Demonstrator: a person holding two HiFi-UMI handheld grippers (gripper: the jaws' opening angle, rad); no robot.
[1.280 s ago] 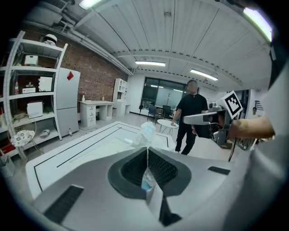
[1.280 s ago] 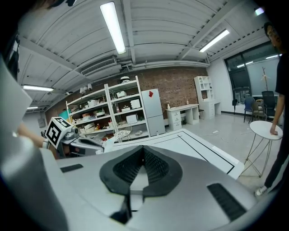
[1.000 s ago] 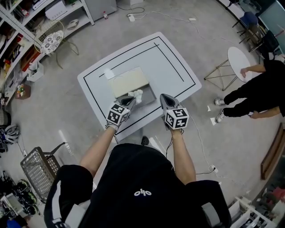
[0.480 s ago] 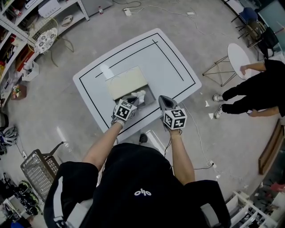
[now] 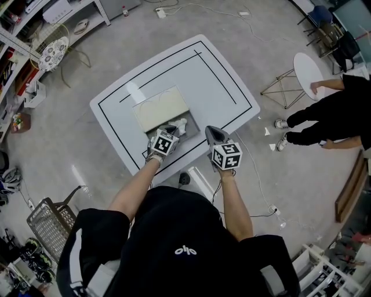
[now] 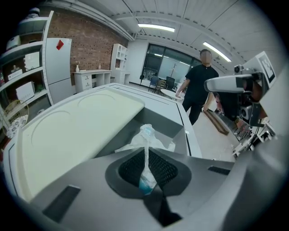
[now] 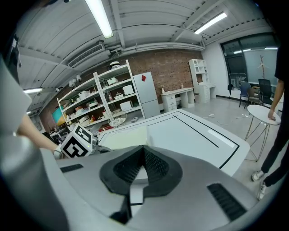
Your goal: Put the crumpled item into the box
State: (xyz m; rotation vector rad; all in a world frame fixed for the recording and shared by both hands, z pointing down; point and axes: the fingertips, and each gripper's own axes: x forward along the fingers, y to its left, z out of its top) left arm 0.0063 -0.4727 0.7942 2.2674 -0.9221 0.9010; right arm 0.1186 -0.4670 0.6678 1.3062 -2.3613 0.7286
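A lab or workshop space is indicated. A bare concrete floor (image 5: 75, 139), with a power strip (image 5: 159, 11) and trailing cables at 12 o'clock, is seen around a white table (image 5: 220, 75) marked with black border lines. Cluttered open shelving (image 5: 35, 35) is set at 10 o'clock, a wire basket (image 5: 49, 223) at 8 o'clock. An exposed brick wall (image 7: 171, 67), strip lights (image 7: 101, 18) and glazed partitions (image 6: 167, 61) are shown in the gripper views.

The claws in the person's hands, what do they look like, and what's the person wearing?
The left claw and right claw are grey, with dark ribbed pads and a cube of black-and-white square markers each. The person wears a black short-sleeved shirt with a small white logo.
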